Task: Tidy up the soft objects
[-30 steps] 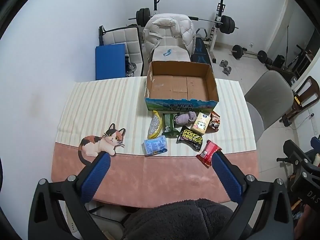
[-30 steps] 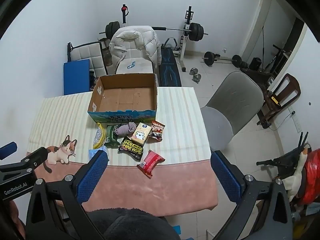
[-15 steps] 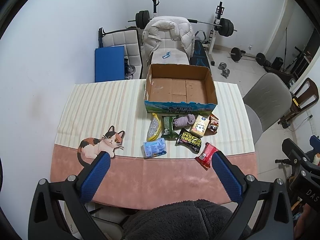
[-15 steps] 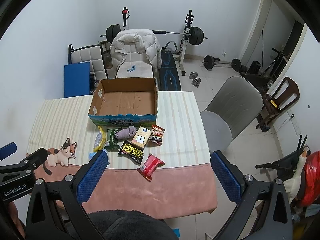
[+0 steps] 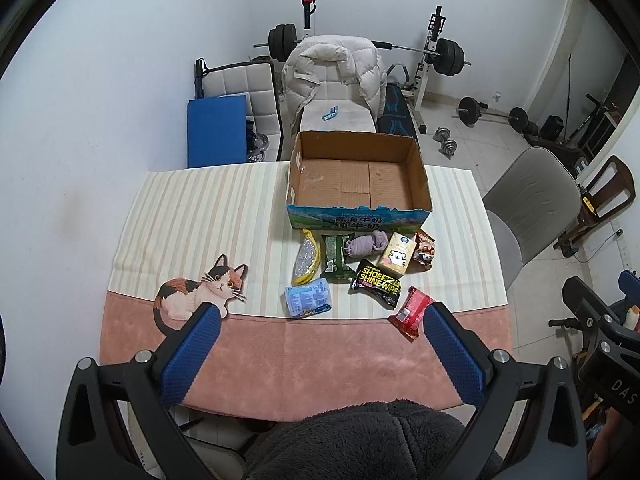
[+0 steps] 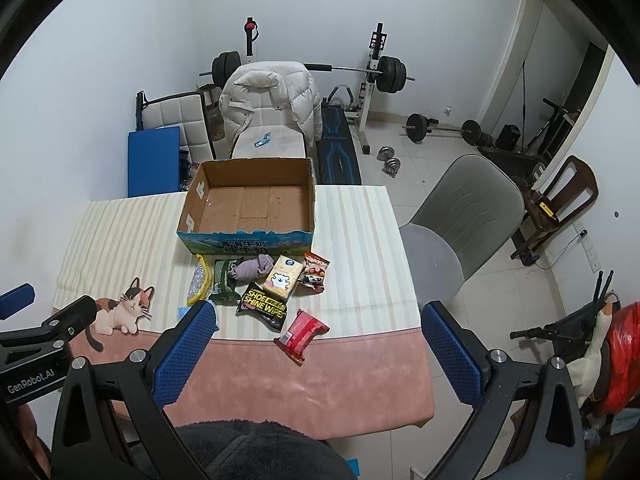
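An empty cardboard box stands at the far side of the table. In front of it lie several soft packs: a yellow bag, a green pack, purple socks, a yellow tissue pack, a snack bag, a black shoe-wipes pack, a blue pack and a red pack. My left gripper and right gripper are open and empty, high above the table's near edge.
The table has a striped and pink cloth with a cat picture. A grey chair stands at its right, a chair with a white jacket behind it. Gym weights lie on the floor beyond.
Both grippers have pulled back and up a little, so the table and objects look slightly smaller. Nothing on the table has moved.
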Demonstrator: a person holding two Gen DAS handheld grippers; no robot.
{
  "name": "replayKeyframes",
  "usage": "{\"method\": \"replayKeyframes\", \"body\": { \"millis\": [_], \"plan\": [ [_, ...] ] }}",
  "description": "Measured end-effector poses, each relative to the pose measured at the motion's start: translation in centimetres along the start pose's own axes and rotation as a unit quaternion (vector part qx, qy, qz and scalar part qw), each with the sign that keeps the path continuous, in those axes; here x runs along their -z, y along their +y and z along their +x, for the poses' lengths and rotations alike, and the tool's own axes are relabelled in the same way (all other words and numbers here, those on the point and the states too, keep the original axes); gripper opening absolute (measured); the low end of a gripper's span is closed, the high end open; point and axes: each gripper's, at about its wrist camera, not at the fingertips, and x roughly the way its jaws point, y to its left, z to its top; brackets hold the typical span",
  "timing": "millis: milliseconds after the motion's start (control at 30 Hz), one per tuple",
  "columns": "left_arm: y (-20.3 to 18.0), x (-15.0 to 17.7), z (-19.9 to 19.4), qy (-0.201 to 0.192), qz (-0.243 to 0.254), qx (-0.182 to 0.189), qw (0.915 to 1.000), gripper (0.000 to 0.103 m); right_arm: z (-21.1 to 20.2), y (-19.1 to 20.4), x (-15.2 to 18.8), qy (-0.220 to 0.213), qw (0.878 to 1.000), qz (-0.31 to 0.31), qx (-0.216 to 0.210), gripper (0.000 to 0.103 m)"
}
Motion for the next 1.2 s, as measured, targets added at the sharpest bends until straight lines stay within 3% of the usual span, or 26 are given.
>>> {"method": "replayKeyframes", "body": {
  "millis": [1200],
  "plan": [
    [-0.2, 0.0, -1.0, -0.016, -0.002, 0.003, 0.9999, 0.103, -1.5, 0.5, -0.1, -0.025, 1.000, -0.007, -0.005, 0.103]
  ]
}}
